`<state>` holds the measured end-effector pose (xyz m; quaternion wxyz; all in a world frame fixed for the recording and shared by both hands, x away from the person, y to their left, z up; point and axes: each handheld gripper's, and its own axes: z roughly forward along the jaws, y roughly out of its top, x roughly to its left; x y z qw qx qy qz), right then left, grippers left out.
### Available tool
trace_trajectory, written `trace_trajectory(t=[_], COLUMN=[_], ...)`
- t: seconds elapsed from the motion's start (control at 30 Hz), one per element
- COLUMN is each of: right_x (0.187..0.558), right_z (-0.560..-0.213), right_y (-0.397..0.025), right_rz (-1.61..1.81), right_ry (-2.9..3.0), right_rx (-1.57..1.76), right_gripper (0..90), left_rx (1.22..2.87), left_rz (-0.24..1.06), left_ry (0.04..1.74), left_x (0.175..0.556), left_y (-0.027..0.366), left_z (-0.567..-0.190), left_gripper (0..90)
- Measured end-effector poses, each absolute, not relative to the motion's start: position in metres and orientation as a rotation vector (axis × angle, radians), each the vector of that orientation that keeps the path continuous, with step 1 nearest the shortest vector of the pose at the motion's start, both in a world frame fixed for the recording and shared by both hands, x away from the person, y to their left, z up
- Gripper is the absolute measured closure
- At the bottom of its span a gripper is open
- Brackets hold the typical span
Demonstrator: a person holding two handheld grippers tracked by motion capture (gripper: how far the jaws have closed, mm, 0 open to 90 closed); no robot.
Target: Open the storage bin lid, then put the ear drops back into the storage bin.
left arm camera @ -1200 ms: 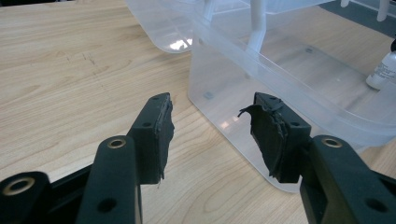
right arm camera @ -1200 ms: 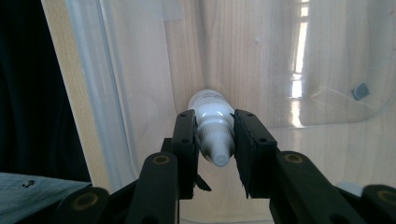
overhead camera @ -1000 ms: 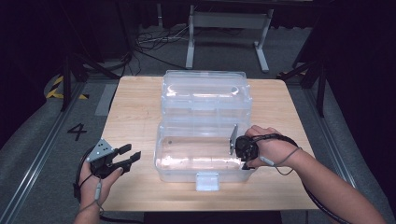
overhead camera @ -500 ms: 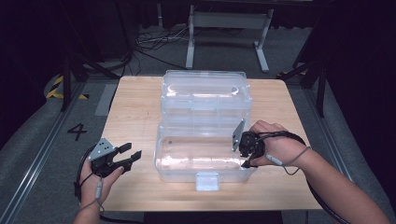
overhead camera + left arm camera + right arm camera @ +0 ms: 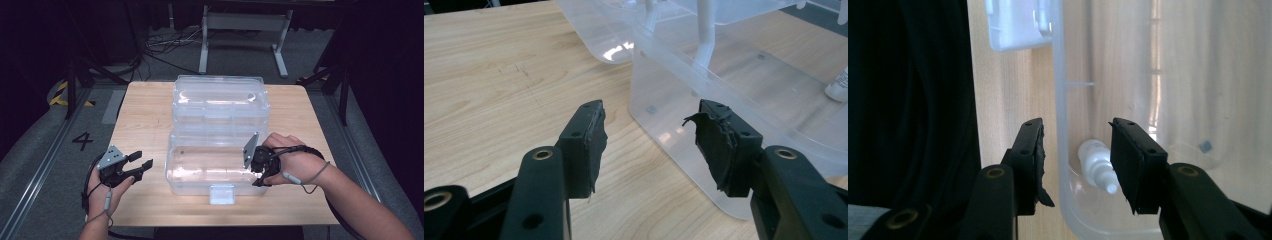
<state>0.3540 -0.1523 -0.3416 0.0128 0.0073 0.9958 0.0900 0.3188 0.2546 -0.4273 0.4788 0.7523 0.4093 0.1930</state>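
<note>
A clear plastic box [image 5: 200, 170] stands on the wooden table [image 5: 145, 120] with its lid [image 5: 220, 102] swung open behind it. A small white dropper bottle [image 5: 1096, 162] lies inside at the box's right end, and its tip [image 5: 839, 86] shows in the left gripper view. My right gripper [image 5: 256, 175] is open at the box's right front corner. In the right gripper view [image 5: 1075, 150] its jaws stand one on each side of the box wall [image 5: 1060, 100]. My left gripper [image 5: 143, 160] hangs open just left of the box [image 5: 684, 130], holding nothing [image 5: 649, 135].
A white latch [image 5: 222, 194] sticks out from the middle of the box's front wall; it is also at the top of the right gripper view [image 5: 1018, 25]. Bare wood lies left of the box. Dark floor, cables and a metal stand [image 5: 240, 30] are beyond the table.
The right hand has shifted slightly at the box's right end. The left gripper has barely moved.
</note>
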Motion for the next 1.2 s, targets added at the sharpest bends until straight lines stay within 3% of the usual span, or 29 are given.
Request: trace_trajectory(t=[0.43,0.63,0.73,1.2], right_x=[0.353,0.352,0.35,0.347], right_z=[-0.376,-0.386,-0.387,-0.388], right_y=[-0.138,-0.138,-0.14,-0.144], right_rz=[0.228,0.228,0.248,0.309], right_ry=[3.136,3.15,3.121,3.084], right_rx=[-0.005,-0.005,-0.03,-0.012], right_gripper=[62.4,72.5,83.3,84.1], left_rx=[1.826,1.809,1.814,1.784], left_rz=[0.491,0.514,0.543,0.483], left_ry=[0.964,0.994,1.001,0.966], left_x=[0.322,0.323,0.324,0.339], left_y=[0.255,0.256,0.256,0.25], left_z=[-0.422,-0.42,-0.418,-0.394], left_gripper=[46.9,49.1,51.2,47.7])
